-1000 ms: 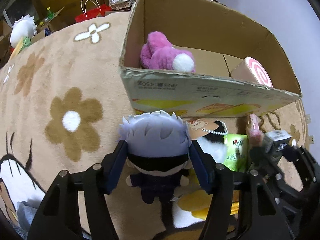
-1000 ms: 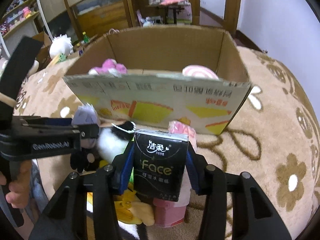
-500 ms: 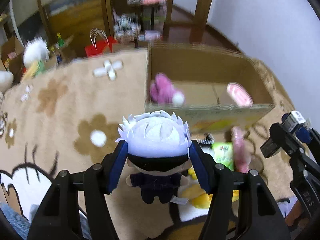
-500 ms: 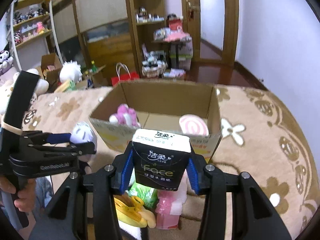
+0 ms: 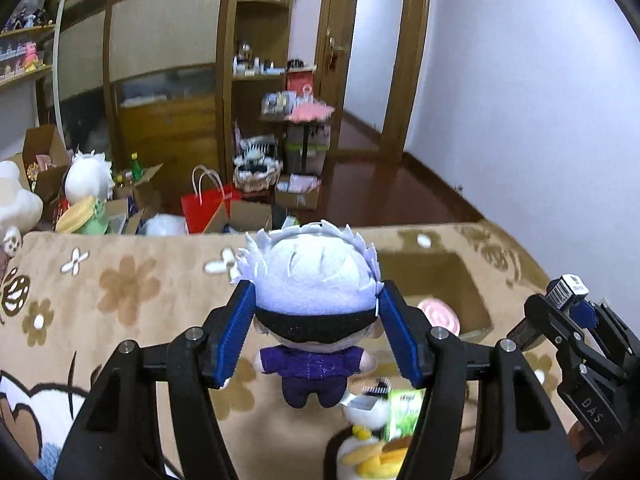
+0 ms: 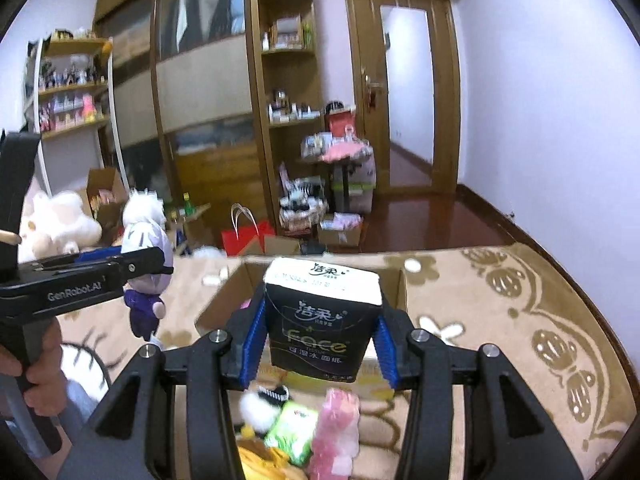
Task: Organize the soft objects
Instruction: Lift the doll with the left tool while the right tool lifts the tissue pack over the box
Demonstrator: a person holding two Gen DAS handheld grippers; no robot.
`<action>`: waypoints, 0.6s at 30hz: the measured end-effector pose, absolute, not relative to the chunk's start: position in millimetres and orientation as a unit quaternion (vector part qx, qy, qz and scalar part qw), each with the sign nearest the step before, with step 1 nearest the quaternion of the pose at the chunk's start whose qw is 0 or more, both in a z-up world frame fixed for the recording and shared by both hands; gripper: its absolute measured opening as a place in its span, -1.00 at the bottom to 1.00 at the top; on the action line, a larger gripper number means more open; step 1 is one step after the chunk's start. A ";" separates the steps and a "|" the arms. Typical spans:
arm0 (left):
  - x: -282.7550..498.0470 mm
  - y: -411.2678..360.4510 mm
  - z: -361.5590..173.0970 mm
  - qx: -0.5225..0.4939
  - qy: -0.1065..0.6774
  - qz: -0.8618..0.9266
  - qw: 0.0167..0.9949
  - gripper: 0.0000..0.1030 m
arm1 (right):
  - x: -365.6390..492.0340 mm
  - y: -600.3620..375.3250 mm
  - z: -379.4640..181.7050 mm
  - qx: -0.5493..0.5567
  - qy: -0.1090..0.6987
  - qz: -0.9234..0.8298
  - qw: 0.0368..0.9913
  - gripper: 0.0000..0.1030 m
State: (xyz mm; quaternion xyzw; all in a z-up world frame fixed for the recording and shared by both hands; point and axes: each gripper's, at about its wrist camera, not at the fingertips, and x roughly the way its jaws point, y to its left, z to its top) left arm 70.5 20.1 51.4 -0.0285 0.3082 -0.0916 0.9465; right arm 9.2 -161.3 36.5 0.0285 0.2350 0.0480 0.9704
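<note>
— Left hand-held gripper point(image 5: 316, 332)?
— Clamped on the white-haired plush doll point(image 5: 314, 308) at its head, held up in the air above the flowered blanket point(image 5: 120, 292), just short of the cardboard box point(image 5: 476, 300).
— Right hand-held gripper point(image 6: 320, 332)?
— Gripping the black tissue pack point(image 6: 322, 320) by its sides, raised near the box's front wall.
— Below?
— Green packet point(image 6: 292, 432), pink soft item point(image 6: 336, 432) and yellow plush point(image 6: 264, 460) lying together on the blanket.
</note>
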 end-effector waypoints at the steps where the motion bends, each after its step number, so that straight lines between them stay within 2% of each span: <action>1: 73.0 19.8 54.1 -0.028 0.304 -0.092 0.948 0.20 | 10.3 -161.6 39.3 0.028 0.229 0.048 0.972 -0.04; 8: 91.9 9.2 57.1 -0.016 0.272 -0.097 0.957 0.20 | 22.4 -164.3 50.2 0.023 0.203 0.029 0.979 -0.04; 18: 109.2 -9.1 30.6 0.023 0.264 -0.122 0.957 0.20 | 42.0 -168.0 41.6 0.030 0.204 0.025 0.978 -0.04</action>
